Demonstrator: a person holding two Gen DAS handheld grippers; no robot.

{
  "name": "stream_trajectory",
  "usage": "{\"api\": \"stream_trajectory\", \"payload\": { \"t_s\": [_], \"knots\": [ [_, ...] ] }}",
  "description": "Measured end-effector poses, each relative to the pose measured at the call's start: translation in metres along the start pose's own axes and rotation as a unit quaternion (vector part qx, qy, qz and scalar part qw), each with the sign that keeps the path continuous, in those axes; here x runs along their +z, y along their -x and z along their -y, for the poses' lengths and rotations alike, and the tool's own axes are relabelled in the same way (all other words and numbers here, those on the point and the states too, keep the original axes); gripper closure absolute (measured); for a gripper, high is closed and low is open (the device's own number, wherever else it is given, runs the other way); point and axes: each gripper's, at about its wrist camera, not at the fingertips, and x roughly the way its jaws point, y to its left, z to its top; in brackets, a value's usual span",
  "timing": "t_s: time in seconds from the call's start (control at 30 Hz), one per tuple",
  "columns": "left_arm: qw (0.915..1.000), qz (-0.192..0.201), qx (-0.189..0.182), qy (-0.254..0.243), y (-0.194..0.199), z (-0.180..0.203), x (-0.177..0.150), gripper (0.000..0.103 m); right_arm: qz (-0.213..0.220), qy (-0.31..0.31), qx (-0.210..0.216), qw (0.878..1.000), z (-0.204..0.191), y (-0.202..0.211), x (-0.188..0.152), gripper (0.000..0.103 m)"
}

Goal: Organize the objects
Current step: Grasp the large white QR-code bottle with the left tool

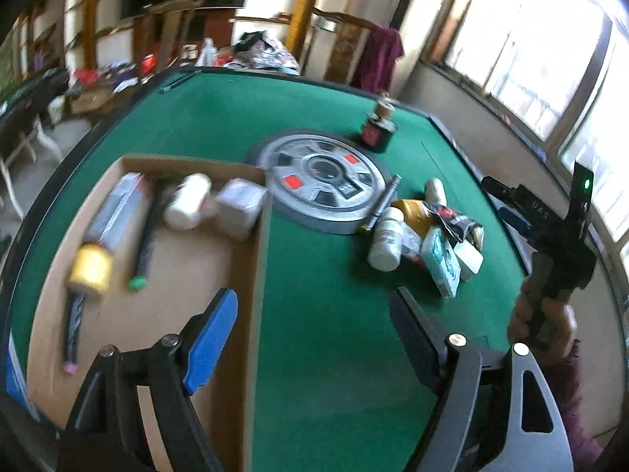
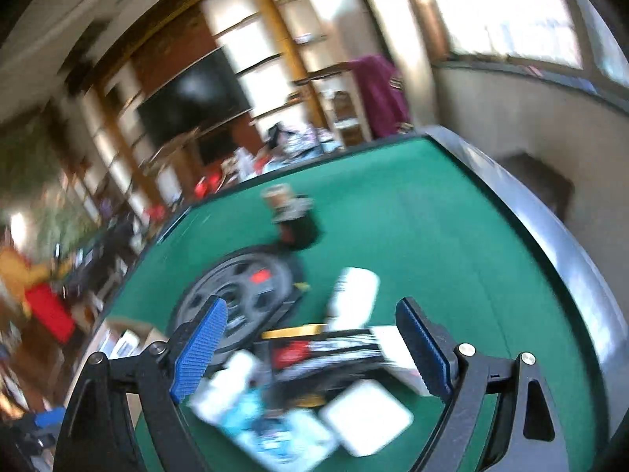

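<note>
A cardboard box lies on the green table at the left. It holds a white bottle, a white carton, a yellow-capped tube and pens. A pile of loose objects lies right of the box: white bottles, a teal box, a black packet. My left gripper is open and empty above the box's right wall. My right gripper is open and empty, hovering over the same pile; it also shows in the left wrist view.
A grey weight plate lies mid-table, with a dark jar with a cork-coloured lid behind it. A pen rests against the plate. The table's raised rim runs along the right. Cluttered shelves and windows stand beyond.
</note>
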Motion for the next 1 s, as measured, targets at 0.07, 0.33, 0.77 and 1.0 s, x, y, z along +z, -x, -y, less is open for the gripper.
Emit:
{"api": "stream_trajectory", "payload": {
  "t_s": [0.07,0.33,0.77,1.0],
  "knots": [
    [0.9998,-0.006,-0.008,-0.016,-0.023,0.021,0.010,0.024,-0.008,-0.033,0.026,0.999,0.014,-0.002,0.004,0.011],
    [0.9915,-0.018,0.013,-0.128,-0.091,0.077,0.020,0.050,-0.010,0.011,0.013,1.000,-0.006,-0.002,-0.003,0.011],
    [0.9703,-0.056,0.030,-0.234,-0.139,0.091,0.019,0.052,-0.037,-0.011,0.008,0.999,0.003,-0.021,-0.006,0.011],
    [0.9813,-0.054,0.006,-0.185,-0.155,0.092,0.031,0.070,-0.044,-0.010,0.002,0.999,0.004,-0.024,-0.008,0.011]
  ]
}}
